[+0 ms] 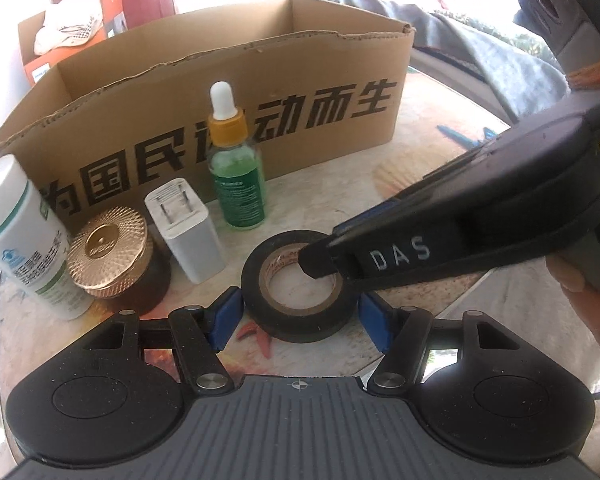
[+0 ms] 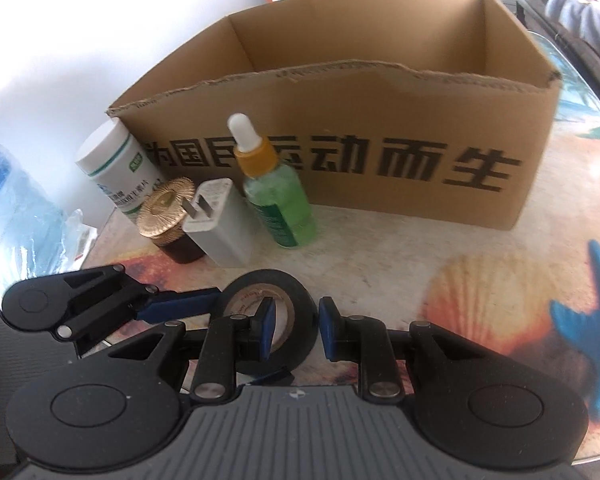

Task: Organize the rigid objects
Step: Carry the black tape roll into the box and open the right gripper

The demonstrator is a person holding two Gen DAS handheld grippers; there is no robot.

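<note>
A black roll of tape [image 1: 296, 312] lies flat on the table. My left gripper [image 1: 298, 318] is open, with a blue pad on each side of the roll. My right gripper [image 2: 294, 328] straddles the roll's right wall [image 2: 300, 320], one finger inside the core and one outside, with a small gap, so it is open. In the left wrist view its black finger [image 1: 316, 260] reaches into the core. Behind stand a green dropper bottle [image 1: 238, 168], a white charger [image 1: 186, 232], a gold-lidded jar [image 1: 108, 252] and a white bottle [image 1: 24, 236].
An open cardboard box [image 1: 228, 128] with black lettering stands behind the row of objects; its inside shows bare walls in the right wrist view [image 2: 360, 40]. An orange box [image 1: 44, 64] sits beyond it. The patterned table [image 2: 480, 300] extends right. A water bottle pack [image 2: 8, 216] is at left.
</note>
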